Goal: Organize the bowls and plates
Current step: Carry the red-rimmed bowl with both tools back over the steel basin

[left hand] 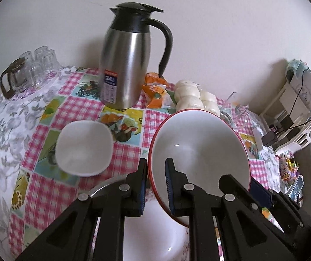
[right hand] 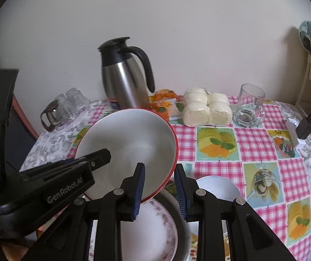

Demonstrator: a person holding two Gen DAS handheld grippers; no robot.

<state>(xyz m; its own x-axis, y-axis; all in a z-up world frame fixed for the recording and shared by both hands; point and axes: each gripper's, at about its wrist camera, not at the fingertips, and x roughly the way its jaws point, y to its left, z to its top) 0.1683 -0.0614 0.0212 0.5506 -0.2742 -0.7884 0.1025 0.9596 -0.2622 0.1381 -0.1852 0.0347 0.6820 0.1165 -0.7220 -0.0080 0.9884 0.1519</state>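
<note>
Bowl with a red rim (left hand: 198,152), white inside, is held tilted above the table between two grippers. Its left edge is straddled by the left gripper (left hand: 157,186), one blue pad outside the wall and one inside; the pads look nearly closed on the rim, though firm contact cannot be confirmed. Its right edge is straddled in the same way by the right gripper (right hand: 159,192), whose jaws stand a little wider apart, with a visible gap on the outer side, so that hold seems loose or not yet made.

Directly beneath the bowl, a white plate with a purple floral border (right hand: 155,228) is seen resting in a grey metal dish (right hand: 177,208), and a smaller white plate (right hand: 218,187) lies just beside these. A small square white dish (left hand: 83,148) sits apart on the checked tablecloth (right hand: 257,152).

Further back, a steel thermos jug (left hand: 125,65), wrapped white buns (right hand: 205,108), an orange packet (left hand: 155,91), a glass mug (right hand: 251,106) and a cluster of upturned glasses (left hand: 35,69) are set along the wall.

Slipping is judged the main risk: the glazed rim is pinched at only two narrow points, and if one grip is released early, the tilted bowl could swing or drop onto the plates below and chip them.
</note>
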